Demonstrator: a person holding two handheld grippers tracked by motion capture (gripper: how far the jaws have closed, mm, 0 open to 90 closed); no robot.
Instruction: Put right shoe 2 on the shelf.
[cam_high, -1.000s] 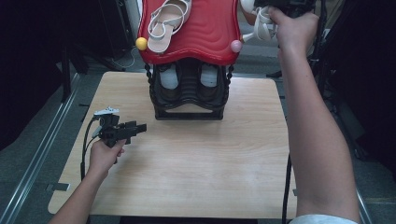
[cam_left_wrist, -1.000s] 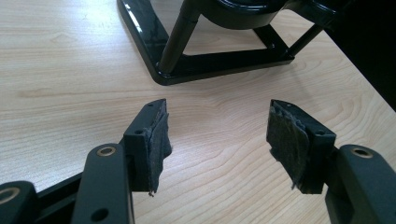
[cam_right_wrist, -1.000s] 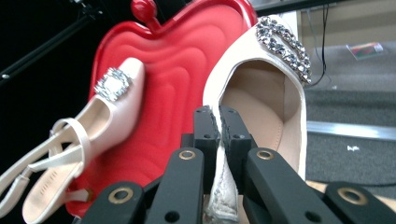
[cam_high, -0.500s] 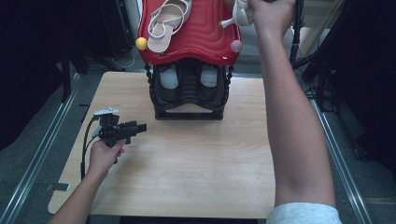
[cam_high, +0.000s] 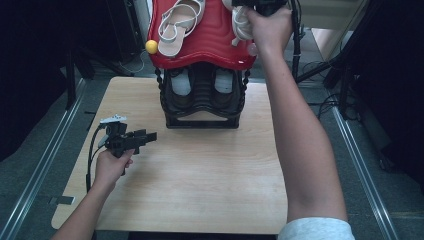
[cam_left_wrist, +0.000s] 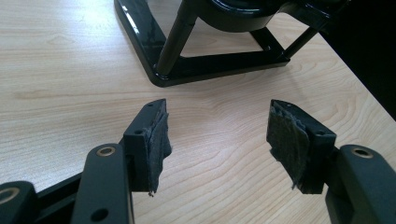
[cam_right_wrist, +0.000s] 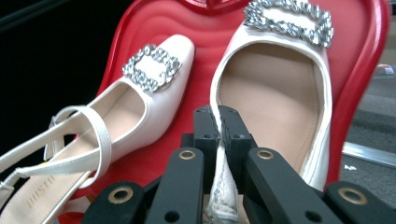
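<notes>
The right gripper (cam_right_wrist: 219, 122) pinches the soft side rim of a light cream shoe (cam_right_wrist: 275, 93) over the red tray (cam_right_wrist: 359, 70) beside its twin (cam_right_wrist: 140, 98) (buckle looks fragile); the left gripper (cam_left_wrist: 217, 135) hangs released.

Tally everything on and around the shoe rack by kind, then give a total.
White shoes on the red top shelf: 2
Shoes on the lower shelf: 2
Shoe rack: 1
Hand-held grippers: 2
Total: 7
</notes>
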